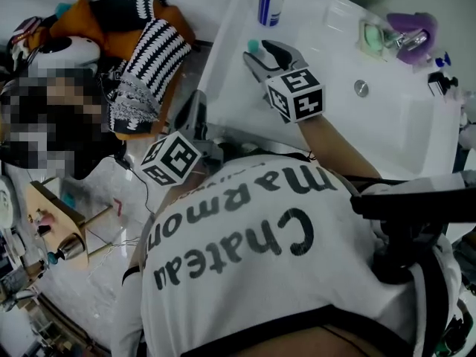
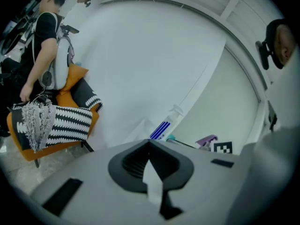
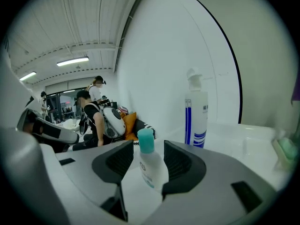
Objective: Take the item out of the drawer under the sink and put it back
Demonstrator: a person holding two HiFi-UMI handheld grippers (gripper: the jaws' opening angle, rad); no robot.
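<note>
A small clear bottle with a teal cap (image 1: 253, 45) (image 3: 149, 165) stands upright on the left ledge of the white sink (image 1: 223, 65). My right gripper (image 1: 262, 51) (image 3: 147, 144) is level with it, its jaws open on either side of the bottle with a gap at the cap. My left gripper (image 1: 196, 108) (image 2: 150, 142) hangs lower, off the sink's left edge, tips together and nothing held. The drawer under the sink is hidden by the person's body.
A tall pump bottle with blue stripes (image 1: 269, 6) (image 3: 195, 114) stands just behind the small bottle. A green soap (image 1: 372, 34) and a purple item (image 1: 410, 28) sit at the basin's far rim. An orange chair with striped cushions (image 1: 149, 50) stands left; people stand farther off (image 3: 96, 118).
</note>
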